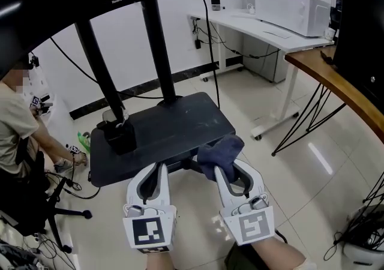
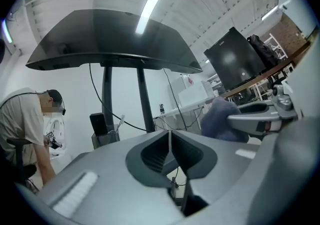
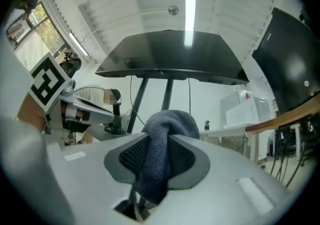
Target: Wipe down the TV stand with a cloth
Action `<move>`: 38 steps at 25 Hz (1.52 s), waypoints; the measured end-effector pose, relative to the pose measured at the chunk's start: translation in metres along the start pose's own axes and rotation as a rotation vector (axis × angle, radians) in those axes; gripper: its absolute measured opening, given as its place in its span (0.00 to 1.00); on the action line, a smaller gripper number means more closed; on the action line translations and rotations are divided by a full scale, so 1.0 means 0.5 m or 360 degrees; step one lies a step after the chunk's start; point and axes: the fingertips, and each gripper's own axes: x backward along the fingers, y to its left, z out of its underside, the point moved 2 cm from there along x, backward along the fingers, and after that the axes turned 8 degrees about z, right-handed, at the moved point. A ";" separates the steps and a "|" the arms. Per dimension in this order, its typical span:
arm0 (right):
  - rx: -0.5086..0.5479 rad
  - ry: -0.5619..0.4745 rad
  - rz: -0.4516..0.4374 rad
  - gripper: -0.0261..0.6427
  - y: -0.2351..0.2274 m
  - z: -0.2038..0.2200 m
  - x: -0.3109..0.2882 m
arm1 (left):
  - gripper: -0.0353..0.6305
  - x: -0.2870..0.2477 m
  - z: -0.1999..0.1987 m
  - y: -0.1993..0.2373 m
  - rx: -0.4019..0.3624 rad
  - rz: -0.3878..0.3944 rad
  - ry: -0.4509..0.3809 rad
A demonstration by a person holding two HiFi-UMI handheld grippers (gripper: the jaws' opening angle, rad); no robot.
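The TV stand's black base shelf [image 1: 174, 125] lies in front of me, with two dark poles [image 1: 159, 41] rising to the TV [image 2: 110, 39] overhead. My right gripper [image 1: 229, 165] is shut on a dark blue cloth [image 1: 219, 149], held at the shelf's near right corner. In the right gripper view the cloth [image 3: 167, 119] bulges up between the pads and hangs down inside the right gripper [image 3: 167, 141]. My left gripper [image 1: 157, 168] hovers at the shelf's near edge, its jaws shut and empty. In the left gripper view the left gripper [image 2: 170, 136] points at the poles, with the cloth [image 2: 220, 119] at its right.
A black box [image 1: 120, 135] with a cable stands on the shelf's left end. A person [image 1: 15, 125] sits at the left on an office chair [image 1: 30, 203]. A white desk [image 1: 258, 26] stands behind the stand, and a wooden table [image 1: 336, 83] on thin legs is at the right.
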 end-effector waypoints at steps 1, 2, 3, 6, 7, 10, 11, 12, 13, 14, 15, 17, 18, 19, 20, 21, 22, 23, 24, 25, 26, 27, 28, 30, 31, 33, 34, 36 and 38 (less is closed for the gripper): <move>-0.0009 -0.0017 -0.0035 0.19 0.007 -0.006 -0.007 | 0.23 0.001 -0.001 0.000 -0.0009 -0.0020 0.0005; -0.0022 -0.0038 -0.0073 0.19 0.016 -0.013 -0.013 | 0.23 0.005 -0.002 0.001 -0.0022 -0.0046 0.0013; -0.0038 -0.0061 -0.0113 0.19 0.026 -0.021 -0.015 | 0.23 0.012 -0.001 0.001 -0.0036 -0.0075 0.0027; -0.0054 -0.0100 -0.0242 0.19 0.057 -0.030 -0.013 | 0.23 0.046 0.000 0.003 -0.0063 -0.0185 0.0061; -0.0054 -0.0112 -0.0286 0.19 0.070 -0.029 -0.013 | 0.23 0.058 0.001 0.010 -0.0086 -0.0228 0.0042; -0.0076 -0.0387 -0.0363 0.19 0.109 -0.059 -0.037 | 0.23 0.074 0.012 0.060 -0.0176 -0.0332 -0.0049; -0.0088 -0.0486 -0.0372 0.19 0.123 -0.070 -0.052 | 0.23 0.080 0.034 0.081 -0.0119 -0.0357 0.0022; -0.0099 -0.0523 -0.0379 0.19 0.137 -0.069 -0.067 | 0.23 0.087 0.058 0.102 -0.0067 -0.0380 0.0090; -0.0111 -0.0522 -0.0386 0.19 0.152 -0.061 -0.079 | 0.23 0.093 0.075 0.121 -0.0058 -0.0399 0.0110; -0.0123 -0.0504 -0.0393 0.19 0.165 -0.050 -0.087 | 0.23 0.098 0.084 0.138 -0.0086 -0.0414 0.0087; -0.0127 -0.0476 -0.0400 0.19 0.178 -0.038 -0.093 | 0.23 0.105 0.090 0.149 -0.0106 -0.0424 0.0064; -0.0095 -0.0386 -0.0422 0.19 0.204 -0.013 -0.102 | 0.23 0.119 0.109 0.164 -0.0038 -0.0434 0.0112; -0.0080 -0.0356 -0.0432 0.19 0.214 -0.005 -0.107 | 0.23 0.122 0.117 0.171 -0.0006 -0.0438 0.0139; -0.0095 -0.0369 -0.0436 0.19 0.222 -0.005 -0.114 | 0.23 0.120 0.124 0.179 0.0001 -0.0439 0.0149; -0.0126 -0.0397 -0.0435 0.19 0.226 -0.005 -0.122 | 0.23 0.114 0.131 0.187 -0.0025 -0.0438 0.0136; -0.0154 -0.0408 -0.0435 0.19 0.228 0.001 -0.129 | 0.23 0.103 0.135 0.194 -0.0098 -0.0434 0.0097; -0.0171 -0.0405 -0.0432 0.19 0.228 0.012 -0.134 | 0.23 0.091 0.139 0.201 -0.0197 -0.0428 0.0043; -0.0179 -0.0395 -0.0426 0.19 0.229 0.026 -0.138 | 0.23 0.080 0.145 0.205 -0.0274 -0.0420 0.0006; -0.0181 -0.0383 -0.0419 0.19 0.232 0.040 -0.141 | 0.23 0.073 0.154 0.209 -0.0305 -0.0412 -0.0008; -0.0182 -0.0369 -0.0416 0.19 0.240 0.054 -0.145 | 0.23 0.070 0.164 0.214 -0.0304 -0.0401 -0.0007; -0.0182 -0.0355 -0.0417 0.19 0.252 0.065 -0.151 | 0.23 0.068 0.173 0.222 -0.0285 -0.0388 0.0001; -0.0178 -0.0341 -0.0421 0.19 0.265 0.074 -0.157 | 0.23 0.067 0.182 0.232 -0.0264 -0.0376 0.0011; -0.0168 -0.0332 -0.0426 0.19 0.279 0.081 -0.163 | 0.23 0.067 0.189 0.241 -0.0249 -0.0369 0.0021; -0.0144 -0.0333 -0.0433 0.19 0.295 0.087 -0.168 | 0.23 0.071 0.205 0.250 -0.0215 -0.0368 0.0061; -0.0139 -0.0338 -0.0432 0.19 0.297 0.090 -0.167 | 0.23 0.074 0.219 0.248 -0.0169 -0.0370 0.0104; -0.0147 -0.0337 -0.0428 0.19 0.296 0.099 -0.161 | 0.23 0.080 0.241 0.242 -0.0118 -0.0373 0.0158; -0.0150 -0.0332 -0.0429 0.19 0.295 0.105 -0.161 | 0.23 0.079 0.242 0.244 -0.0156 -0.0374 0.0140; -0.0153 -0.0319 -0.0433 0.19 0.295 0.115 -0.165 | 0.23 0.076 0.239 0.245 -0.0198 -0.0379 0.0116; -0.0148 -0.0306 -0.0433 0.19 0.296 0.126 -0.165 | 0.23 0.071 0.233 0.243 -0.0266 -0.0372 0.0065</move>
